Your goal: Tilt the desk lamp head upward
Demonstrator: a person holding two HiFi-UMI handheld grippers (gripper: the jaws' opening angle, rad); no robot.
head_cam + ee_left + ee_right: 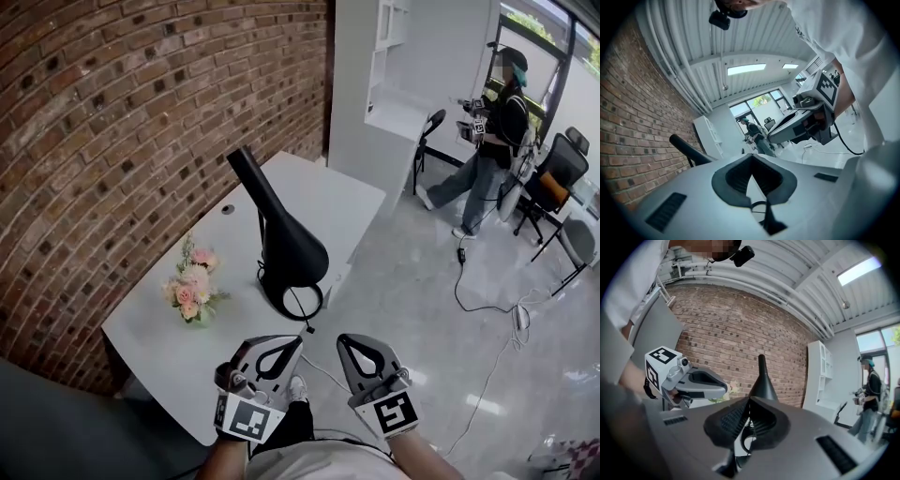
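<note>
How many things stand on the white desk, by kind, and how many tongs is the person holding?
Black desk lamp: 1
Flower bouquet: 1
Tongs, both shut and empty: 2, the left tongs and the right tongs
Total: 4

The lamp (289, 248) stands on the table (319, 202) near its right edge. The flowers (192, 289) sit on the table at the lamp's 9 o'clock, apart from it. The wall (112, 122) runs behind the table. The shelf (394, 56) stands past it at 1 o'clock. A person (492, 150) is at 2 o'clock. The left gripper (292, 343) and right gripper (345, 341) are side by side at the lamp's 6 o'clock.
</note>
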